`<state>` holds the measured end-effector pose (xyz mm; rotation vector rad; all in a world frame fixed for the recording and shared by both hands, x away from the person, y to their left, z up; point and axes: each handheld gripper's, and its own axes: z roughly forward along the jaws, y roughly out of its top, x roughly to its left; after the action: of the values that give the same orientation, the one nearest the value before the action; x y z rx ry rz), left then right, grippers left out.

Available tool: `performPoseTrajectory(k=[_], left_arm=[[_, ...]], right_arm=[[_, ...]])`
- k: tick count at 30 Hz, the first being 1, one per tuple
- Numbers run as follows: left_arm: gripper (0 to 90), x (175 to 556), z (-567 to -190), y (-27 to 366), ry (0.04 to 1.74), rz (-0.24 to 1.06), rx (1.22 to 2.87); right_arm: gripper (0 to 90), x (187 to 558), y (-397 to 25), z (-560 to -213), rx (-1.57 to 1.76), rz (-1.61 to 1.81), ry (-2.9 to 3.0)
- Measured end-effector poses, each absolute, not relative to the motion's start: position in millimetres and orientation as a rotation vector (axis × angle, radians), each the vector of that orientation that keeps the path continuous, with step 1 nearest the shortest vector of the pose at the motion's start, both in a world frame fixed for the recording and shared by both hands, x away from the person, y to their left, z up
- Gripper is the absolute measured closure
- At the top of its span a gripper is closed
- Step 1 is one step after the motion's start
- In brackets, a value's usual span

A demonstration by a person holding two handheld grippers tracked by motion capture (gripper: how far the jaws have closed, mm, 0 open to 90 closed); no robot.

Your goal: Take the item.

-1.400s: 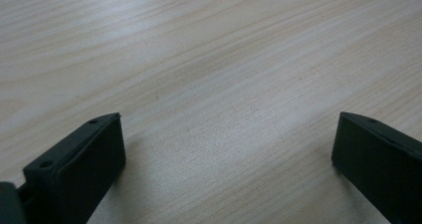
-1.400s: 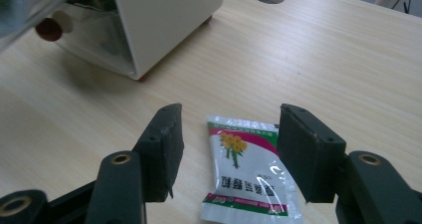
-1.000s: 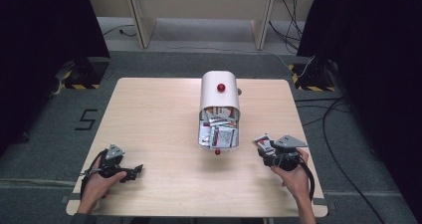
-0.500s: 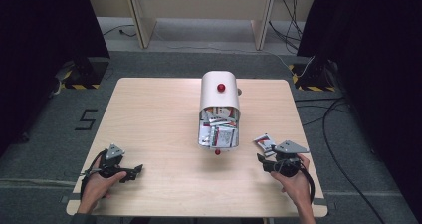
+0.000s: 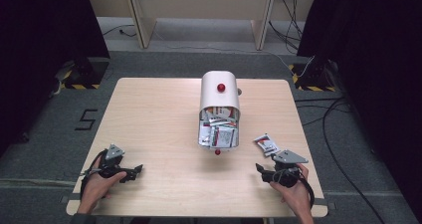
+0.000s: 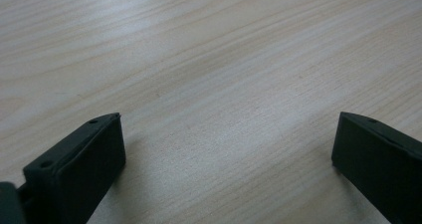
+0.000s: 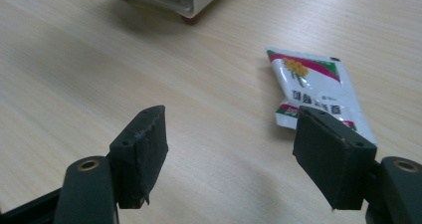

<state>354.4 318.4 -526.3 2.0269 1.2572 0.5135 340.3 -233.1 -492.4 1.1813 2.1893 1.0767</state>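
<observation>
The table (image 5: 149, 114) carries everything, and in the high view the box (image 5: 219, 97) lies on its side at the middle, nearer the far edge, its open mouth turned toward the person, most likely so that the packets (image 5: 218, 129) crammed inside can be drawn out toward the near edge; a red knob shows on its top and another below the mouth; one sachet (image 5: 265, 144) lies flat on the wood, apart from the box, toward the right edge, just ahead of the right gripper (image 5: 263, 170); in the right gripper view that sachet (image 7: 311, 92) sits beyond the right-hand jaw, touching neither, and the jaws stand spread wide over bare wood, so it looks set down and let go; the left gripper (image 5: 133, 171) rests low near the near-left corner, well apart from the box, its jaws also spread with nothing between them, seemingly idle while the other hand works; compared with a second ago, the right gripper has drawn back toward the near edge, leaving the sachet where it lay, while the left gripper and the box have not shifted.
</observation>
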Motion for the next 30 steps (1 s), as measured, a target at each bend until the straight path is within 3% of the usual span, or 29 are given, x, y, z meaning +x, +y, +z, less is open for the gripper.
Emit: performPoseTrajectory(k=[14,25,30], left_arm=[[0.0,354.4,-526.3,318.4,1.257,0.514,2.027],[0.0,354.3,-526.3,318.4,1.258,0.514,2.027],[0.0,354.2,-526.3,318.4,1.259,0.515,2.026]], right_arm=[[28.8,323.0,-235.5,-508.7,1.206,1.072,2.21],[15.8,315.3,-235.2,-514.0,1.243,1.051,2.189],[16.1,309.3,-234.7,-514.2,1.235,1.028,2.2]])
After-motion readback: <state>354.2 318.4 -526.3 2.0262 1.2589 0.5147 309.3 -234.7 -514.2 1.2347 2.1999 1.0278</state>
